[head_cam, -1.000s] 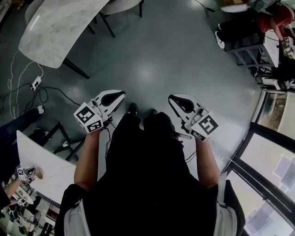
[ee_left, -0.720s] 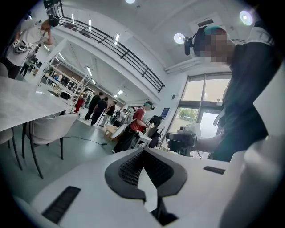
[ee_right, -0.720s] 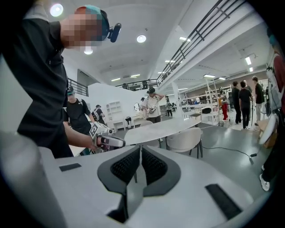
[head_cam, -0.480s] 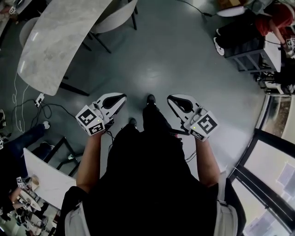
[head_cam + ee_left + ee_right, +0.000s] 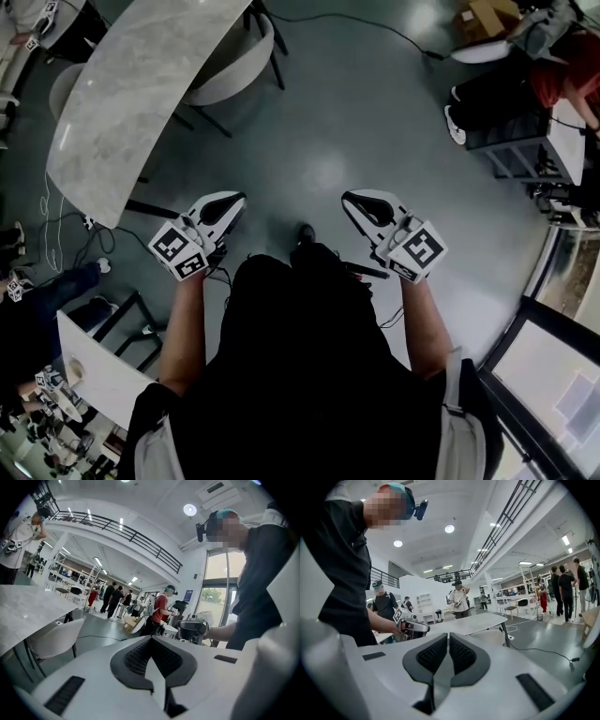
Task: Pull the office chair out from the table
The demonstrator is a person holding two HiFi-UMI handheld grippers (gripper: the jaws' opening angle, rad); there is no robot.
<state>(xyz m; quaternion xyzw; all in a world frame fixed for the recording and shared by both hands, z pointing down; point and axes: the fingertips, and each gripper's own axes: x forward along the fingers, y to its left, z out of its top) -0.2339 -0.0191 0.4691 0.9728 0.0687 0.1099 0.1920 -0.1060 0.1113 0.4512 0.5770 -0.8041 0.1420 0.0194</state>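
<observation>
A white shell chair point(image 5: 230, 70) stands tucked under the long marble table point(image 5: 141, 94) at the upper left of the head view. The left gripper view shows the same chair point(image 5: 56, 638) beside the table point(image 5: 23, 611). In the right gripper view the chair point(image 5: 490, 637) sits beneath the tabletop point(image 5: 471, 622). My left gripper point(image 5: 232, 201) and right gripper point(image 5: 353, 200) are held out side by side over bare floor, short of the table. Both are shut with nothing between the pads point(image 5: 151, 656) point(image 5: 446, 654).
Cables point(image 5: 56, 225) trail over the floor left of the table. A second chair point(image 5: 64, 86) sits on the table's far side. A small white table point(image 5: 94, 361) is at lower left. A seated person and equipment point(image 5: 525, 103) fill the right side, with a cardboard box point(image 5: 483, 17) behind.
The marble table and its chair have slid down and nearer in the head view as I walk toward them. Both grippers stay shut and keep their spacing.
</observation>
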